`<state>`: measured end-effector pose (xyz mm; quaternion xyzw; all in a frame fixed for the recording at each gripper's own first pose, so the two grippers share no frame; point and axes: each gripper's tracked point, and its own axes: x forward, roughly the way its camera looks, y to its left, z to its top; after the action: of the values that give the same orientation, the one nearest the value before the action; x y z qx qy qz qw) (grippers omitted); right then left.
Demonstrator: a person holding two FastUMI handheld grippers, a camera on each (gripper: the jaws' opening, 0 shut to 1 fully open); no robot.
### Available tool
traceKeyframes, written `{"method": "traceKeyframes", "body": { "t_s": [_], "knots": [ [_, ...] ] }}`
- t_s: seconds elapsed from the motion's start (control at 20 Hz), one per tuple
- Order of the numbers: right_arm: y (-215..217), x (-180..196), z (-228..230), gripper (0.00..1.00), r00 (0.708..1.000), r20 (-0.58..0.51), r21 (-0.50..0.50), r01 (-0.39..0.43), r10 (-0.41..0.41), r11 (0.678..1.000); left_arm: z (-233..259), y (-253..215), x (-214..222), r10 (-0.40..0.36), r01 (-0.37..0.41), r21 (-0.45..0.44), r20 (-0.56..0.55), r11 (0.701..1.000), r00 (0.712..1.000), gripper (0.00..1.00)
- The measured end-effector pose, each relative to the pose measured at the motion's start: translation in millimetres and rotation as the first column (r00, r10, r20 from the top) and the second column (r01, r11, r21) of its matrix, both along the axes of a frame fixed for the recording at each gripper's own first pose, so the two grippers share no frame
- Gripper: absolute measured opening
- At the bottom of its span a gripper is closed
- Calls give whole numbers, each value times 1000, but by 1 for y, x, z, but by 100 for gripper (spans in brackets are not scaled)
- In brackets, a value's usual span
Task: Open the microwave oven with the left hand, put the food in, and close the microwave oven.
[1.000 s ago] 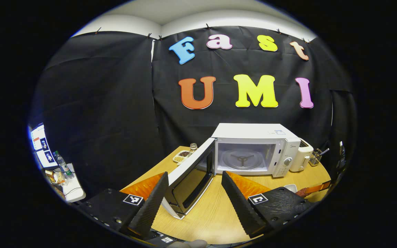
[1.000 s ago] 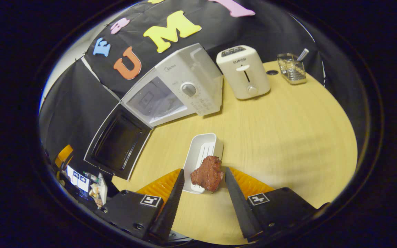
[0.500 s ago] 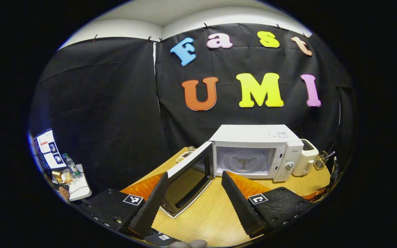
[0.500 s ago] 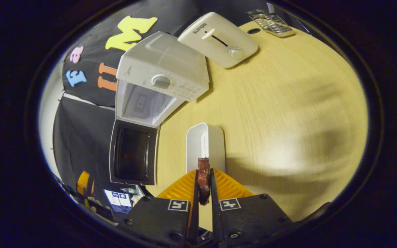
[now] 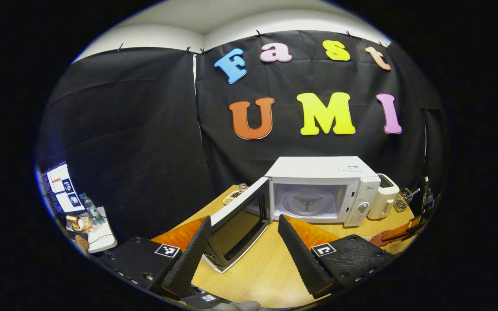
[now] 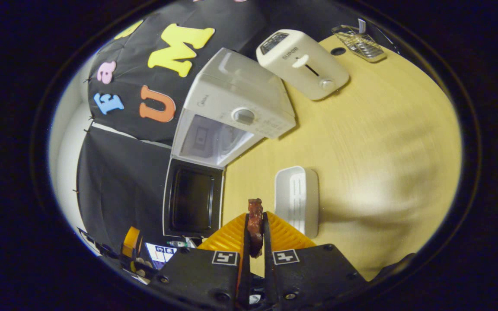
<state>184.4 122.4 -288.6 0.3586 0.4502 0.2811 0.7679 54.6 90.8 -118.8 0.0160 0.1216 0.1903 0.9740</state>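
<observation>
Toaster (image 6: 303, 62) just beside open microwave (image 6: 236, 116); white tray (image 6: 296, 201) nearby.

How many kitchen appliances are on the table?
2: a microwave with its door open, and a toaster beside its dial side. Others could be hidden behind them.

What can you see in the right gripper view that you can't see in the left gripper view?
The right gripper view has the right gripper pinching a piece of meat, with a white tray on the table below.

The left gripper view has the left gripper open and holding nothing, a water bottle on a side shelf, and the round glass plate inside the microwave.

Both have the microwave with its door swung open, the toaster beside it, and the wooden table.
</observation>
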Motion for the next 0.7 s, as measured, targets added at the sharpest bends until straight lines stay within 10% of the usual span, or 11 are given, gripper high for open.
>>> {"method": "traceKeyframes", "body": {
  "t_s": [0.7],
  "knots": [
    [172,86,37,16,901,194,226,344,-388,912,-37,50,1,-308,307,-26,-58,952,950,95]
  ]
}}
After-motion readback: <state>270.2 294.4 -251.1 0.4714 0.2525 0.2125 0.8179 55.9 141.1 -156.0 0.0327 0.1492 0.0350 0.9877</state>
